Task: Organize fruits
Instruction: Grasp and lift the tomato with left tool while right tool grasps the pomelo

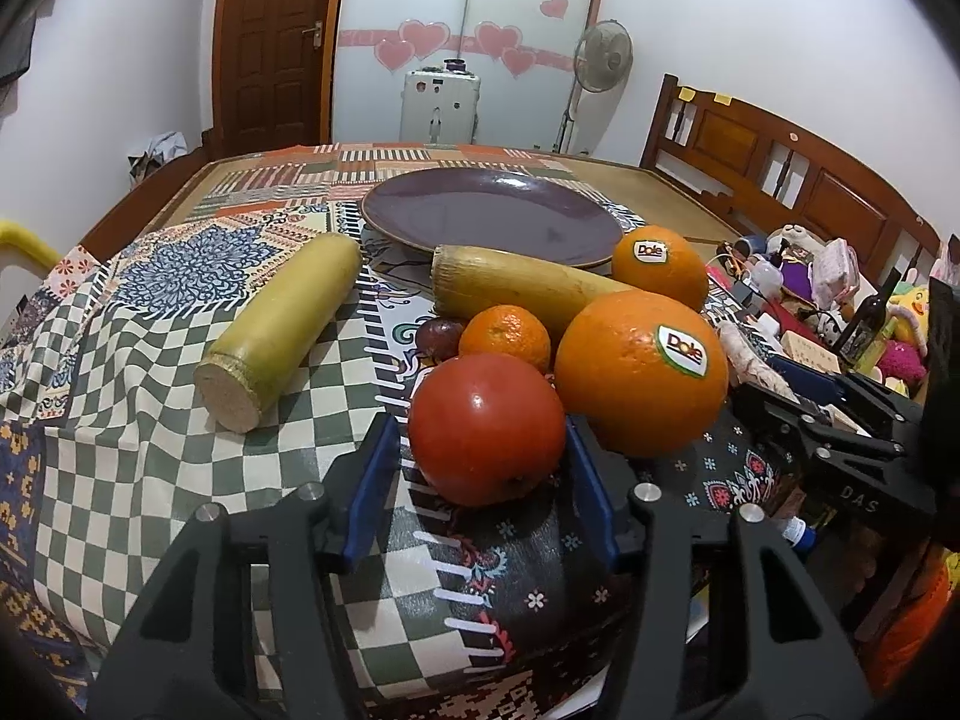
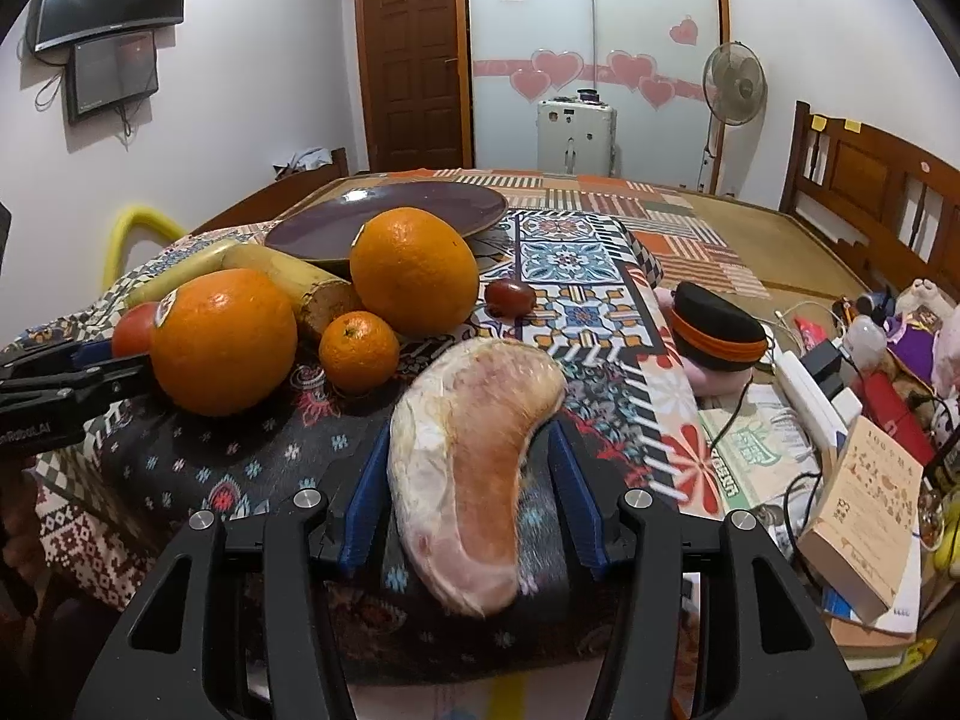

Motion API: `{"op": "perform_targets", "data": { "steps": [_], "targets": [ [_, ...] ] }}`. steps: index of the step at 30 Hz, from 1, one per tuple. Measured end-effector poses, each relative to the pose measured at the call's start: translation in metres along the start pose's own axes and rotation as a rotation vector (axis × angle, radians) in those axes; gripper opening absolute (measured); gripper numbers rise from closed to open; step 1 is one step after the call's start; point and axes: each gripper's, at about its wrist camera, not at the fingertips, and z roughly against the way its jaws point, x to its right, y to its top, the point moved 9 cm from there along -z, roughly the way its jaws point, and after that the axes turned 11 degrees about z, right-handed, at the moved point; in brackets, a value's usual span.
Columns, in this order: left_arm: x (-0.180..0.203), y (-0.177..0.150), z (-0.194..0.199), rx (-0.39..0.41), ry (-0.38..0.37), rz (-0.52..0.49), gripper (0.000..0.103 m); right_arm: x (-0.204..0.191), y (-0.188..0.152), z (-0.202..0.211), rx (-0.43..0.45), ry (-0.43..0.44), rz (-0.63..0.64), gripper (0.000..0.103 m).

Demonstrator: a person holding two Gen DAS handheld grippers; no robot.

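A red tomato (image 1: 486,429) sits on the patterned cloth between the blue pads of my left gripper (image 1: 483,420), which press its sides. My right gripper (image 2: 471,426) is shut on a peeled pomelo segment (image 2: 474,468) that lies on the cloth. Behind them are two stickered oranges (image 1: 642,372) (image 1: 660,264), a mandarin (image 1: 507,336), a small dark red fruit (image 2: 510,297) and two sugarcane pieces (image 1: 282,324) (image 1: 516,288). An empty purple plate (image 1: 492,216) stands further back.
Right of the cloth lie books (image 2: 864,510), a power strip (image 2: 810,396), cables, a dark bottle (image 1: 864,318) and soft toys. A black and orange cap (image 2: 714,324) rests at the cloth's right edge. A wooden headboard (image 1: 780,168) lines the right side.
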Motion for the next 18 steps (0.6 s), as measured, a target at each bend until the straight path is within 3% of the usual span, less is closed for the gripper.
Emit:
{"op": "perform_targets", "data": {
  "steps": [9,16,18],
  "targets": [
    [-0.001,0.003,-0.004,-0.003,-0.01,-0.004,0.047,0.006,0.001,0.001,0.012,0.019,-0.039,0.043],
    [-0.011,0.007,0.006,0.017,0.02,0.021,0.046,0.008,0.013,0.015,0.054,0.007,-0.032,0.023],
    [-0.014,0.009,0.011,0.029,0.027,0.025,0.046,0.009,0.015,0.016,0.058,0.008,-0.037,0.022]
  ]
}}
